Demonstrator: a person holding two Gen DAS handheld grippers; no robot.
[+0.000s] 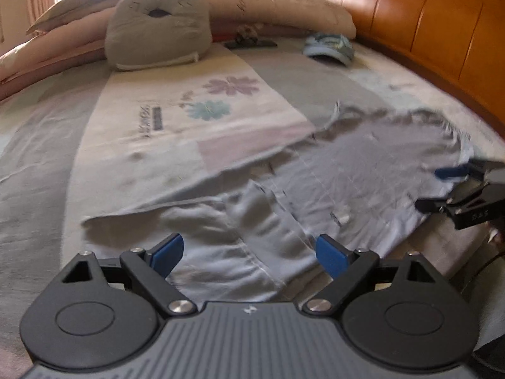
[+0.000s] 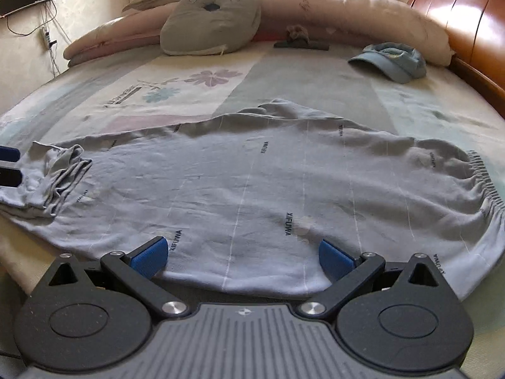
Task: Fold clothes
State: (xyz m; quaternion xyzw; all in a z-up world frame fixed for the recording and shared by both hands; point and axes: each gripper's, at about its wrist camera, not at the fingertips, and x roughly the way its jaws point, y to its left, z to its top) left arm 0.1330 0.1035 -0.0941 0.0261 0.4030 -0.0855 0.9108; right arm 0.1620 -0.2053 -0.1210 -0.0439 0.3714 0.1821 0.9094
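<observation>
**Grey garment spread on bed, both hand-held grippers open and empty**

The grey garment (image 2: pixel 252 189) lay flat across the near half of the bed (image 2: pixel 315 72), long axis side to side, probably spread out so a fold could start. It looked like trousers: gathered elastic waistband (image 2: pixel 486 186) at 3 o'clock in the right wrist view, a bunched cuff end (image 2: pixel 60 173) at 9 o'clock. That bunch likely needs smoothing first, judging by the creases.

The right hand-held gripper (image 2: pixel 243 257) hovered over the near hem at 6 o'clock, jaws wide apart, nothing between the blue pads (image 2: pixel 148 257). The left hand-held gripper (image 1: pixel 249 254) sat over the cuff end, jaws also spread wide, no cloth pinched. Each was placed near one end, which suits a two-handed lift of the edge.

Farther out: a grey cushion (image 2: pixel 211 19) at 11 o'clock, a blue cap (image 2: pixel 391 60) at 1 o'clock, rolled pink bedding (image 2: pixel 347 9) along the far edge, and a wooden headboard (image 2: pixel 467 15) at 2 o'clock.

Hard to make out: the left wrist view was motion-blurred, so the garment's edges and print there were smeared. The right hand-held gripper showed only partly at that view's 3 o'clock edge. The garment's near hem was hidden behind the gripper bodies. A small dark object (image 2: pixel 300 42) at 12 o'clock could not be identified. No person's hands were clearly visible.
</observation>
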